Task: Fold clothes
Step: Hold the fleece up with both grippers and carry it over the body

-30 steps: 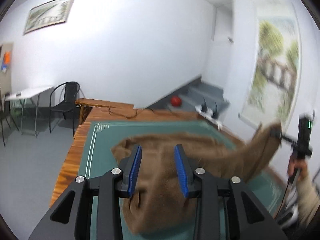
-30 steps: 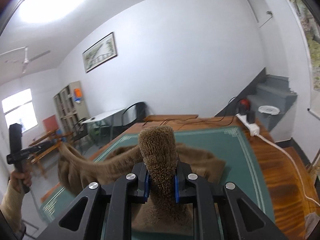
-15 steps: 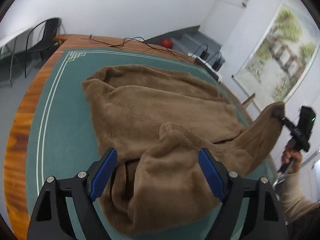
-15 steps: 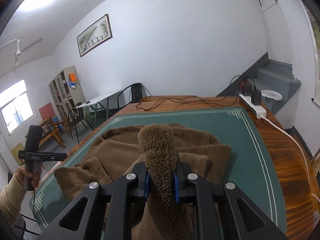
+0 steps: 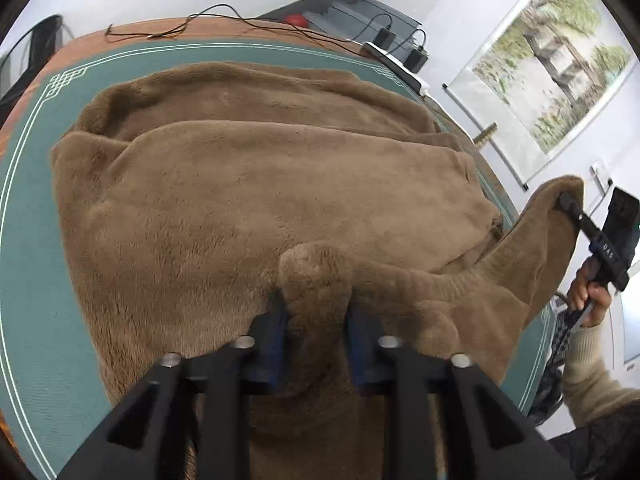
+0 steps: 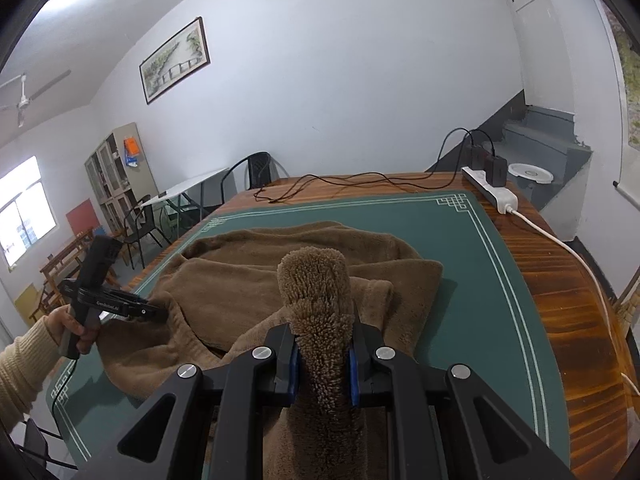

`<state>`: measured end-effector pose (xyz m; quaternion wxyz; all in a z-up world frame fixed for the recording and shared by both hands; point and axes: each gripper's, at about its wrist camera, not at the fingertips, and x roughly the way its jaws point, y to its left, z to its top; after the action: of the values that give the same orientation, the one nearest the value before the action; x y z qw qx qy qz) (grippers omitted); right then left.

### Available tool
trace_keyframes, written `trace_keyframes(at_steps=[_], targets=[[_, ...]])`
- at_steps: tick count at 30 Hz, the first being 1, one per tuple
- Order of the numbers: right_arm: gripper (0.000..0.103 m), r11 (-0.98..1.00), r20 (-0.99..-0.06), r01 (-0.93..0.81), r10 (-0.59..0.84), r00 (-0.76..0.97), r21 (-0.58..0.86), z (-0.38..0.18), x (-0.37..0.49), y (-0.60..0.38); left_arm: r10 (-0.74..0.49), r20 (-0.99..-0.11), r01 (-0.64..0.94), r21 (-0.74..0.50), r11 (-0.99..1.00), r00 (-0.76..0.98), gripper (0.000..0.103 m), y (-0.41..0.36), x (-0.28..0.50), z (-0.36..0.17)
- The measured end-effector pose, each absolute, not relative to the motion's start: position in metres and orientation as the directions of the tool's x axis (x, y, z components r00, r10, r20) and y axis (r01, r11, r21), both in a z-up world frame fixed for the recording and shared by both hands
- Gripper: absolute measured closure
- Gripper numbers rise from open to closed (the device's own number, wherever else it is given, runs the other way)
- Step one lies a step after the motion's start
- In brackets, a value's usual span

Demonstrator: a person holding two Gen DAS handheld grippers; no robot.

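Lying on the green mat [image 5: 28, 240] is one big fuzzy brown garment [image 5: 248, 200], and it fills the middle of the mat. A top layer is already laid over the bottom layer, so one fold looks done. The near edge, at 6 o'clock, is not flat yet. It is bunched up and lifted in two spots.

The left gripper [image 5: 316, 312] has just been closing, and now its jaws pinch a fat bump of the fuzzy cloth between them. The right gripper [image 6: 322, 350] is pressed tight on another roll of the same cloth, which sticks up past its blue pads [image 6: 294, 376]. From the left view, that right gripper sits out at 3 o'clock and holds a corner off the mat.

I think the next fold is only starting. The held edge has yet to be carried over and laid down, and then smoothed.

Farther out at 12 o'clock, a wooden table [image 6: 560, 280] shows around the mat, with a white power strip [image 6: 492, 192] and black cables [image 5: 240, 24].
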<state>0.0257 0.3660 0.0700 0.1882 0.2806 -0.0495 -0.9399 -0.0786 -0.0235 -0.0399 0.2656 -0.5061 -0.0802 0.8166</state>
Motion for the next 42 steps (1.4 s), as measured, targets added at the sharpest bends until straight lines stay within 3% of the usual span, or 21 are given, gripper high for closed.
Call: trace_keyframes(at_steps=[1,7,14,17,25,42], targets=[[0.084,-0.925,-0.51,0.321,-0.38,-0.772,0.204,0.069,0.025,0.368,0.526,-0.774,-0.346,-0.414,-0.842,-0.353,0.084,-0.026,-0.075,-0.037],[0.084,-0.934,-0.486,0.288,-0.356,-0.798,0.212,0.075,0.022,0.376,0.538,-0.657,-0.322,-0.432,-0.843,-0.528,0.086,-0.054,-0.047,0.019],[0.084,-0.948,-0.383,0.283,-0.319,-0.867,0.148,0.109,0.003,0.351,0.429,-0.471,-0.287,-0.345,-0.894,-0.771,0.086,-0.074,-0.032,0.102],[0.084,-0.965,-0.319,0.251,-0.26,-0.911,0.07,0.126,-0.016,0.331,0.373,-0.443,-0.234,-0.337,-0.912,-0.815,0.086,-0.076,-0.051,0.114],[0.084,-0.978,-0.315,0.196,-0.21,-0.926,0.076,0.144,-0.099,0.304,0.28,-0.457,-0.096,-0.385,-0.918,-0.844,0.086,-0.091,-0.13,0.102],[0.084,-0.99,-0.603,0.11,-0.139,-0.786,0.084,0.037,-0.243,0.291,0.142,-0.685,0.067,-0.269,-0.961,-0.715,0.085,-0.08,-0.255,-0.006]])
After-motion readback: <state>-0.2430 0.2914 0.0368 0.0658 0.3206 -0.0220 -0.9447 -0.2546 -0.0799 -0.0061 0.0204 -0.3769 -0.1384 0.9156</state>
